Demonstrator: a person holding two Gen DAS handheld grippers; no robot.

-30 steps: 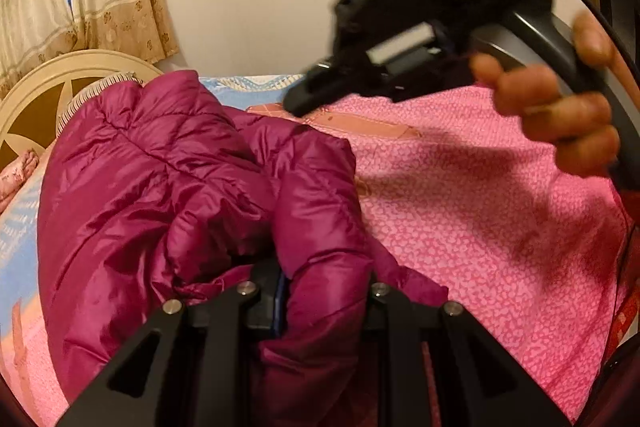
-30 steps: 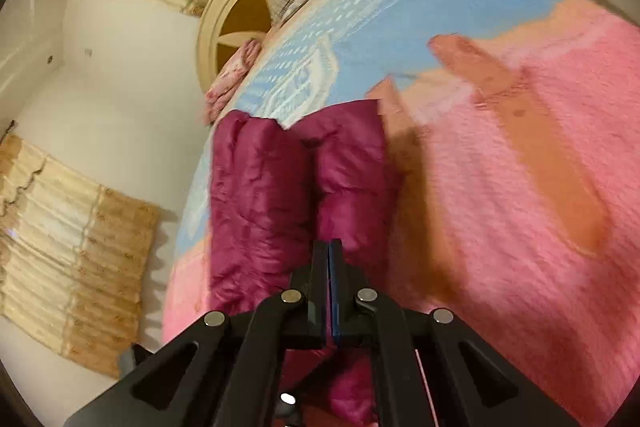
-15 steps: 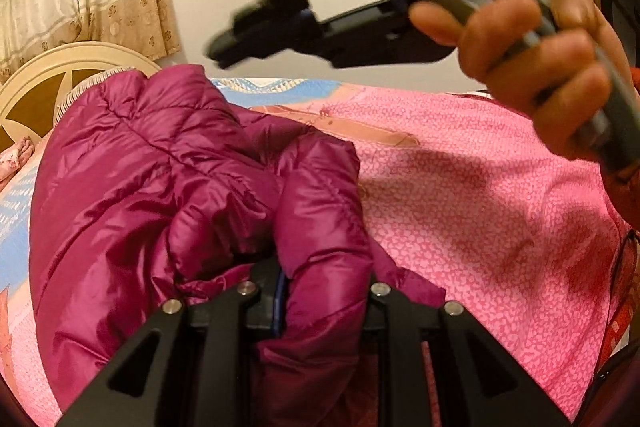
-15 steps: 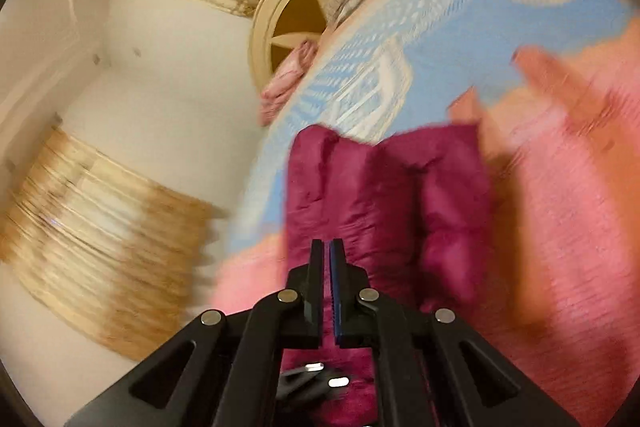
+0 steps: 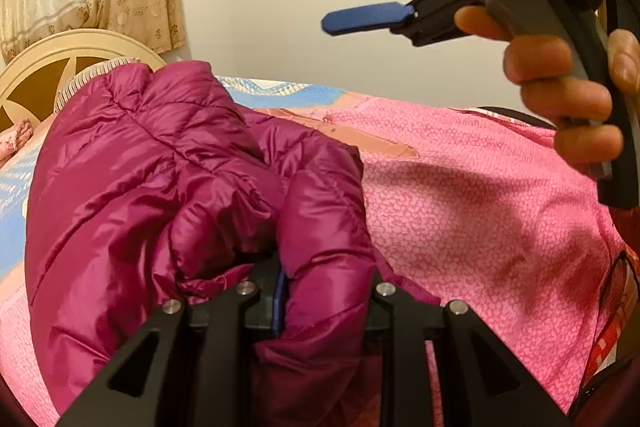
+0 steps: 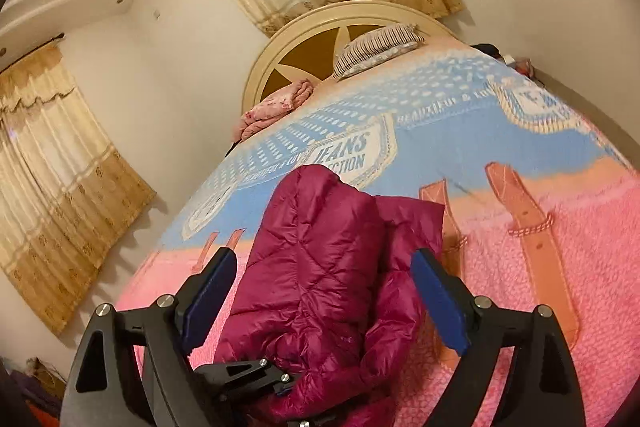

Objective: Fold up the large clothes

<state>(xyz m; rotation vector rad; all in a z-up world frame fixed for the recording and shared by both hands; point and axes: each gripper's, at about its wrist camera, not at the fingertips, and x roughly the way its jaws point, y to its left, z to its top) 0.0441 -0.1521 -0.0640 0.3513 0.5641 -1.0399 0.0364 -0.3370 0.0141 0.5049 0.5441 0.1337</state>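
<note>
1. Progress: I judge the fold largely made. The jacket (image 6: 320, 267) lies bunched into a thick, narrow bundle on the bed (image 6: 540, 267), with the sleeve side doubled over. Final squaring and flattening appear to remain.
2. Left gripper (image 5: 324, 291): its fingers are nearly together but easing apart, with a puffy fold of the jacket (image 5: 160, 179) pinched between them at 6 o'clock in the left wrist view.
3. Right gripper (image 6: 324, 291): its fingers are spreading wide and hold nothing. It is raised above the bed; the jacket lies below, from 12 to 6 o'clock between the fingers, apart from both pads.
</note>
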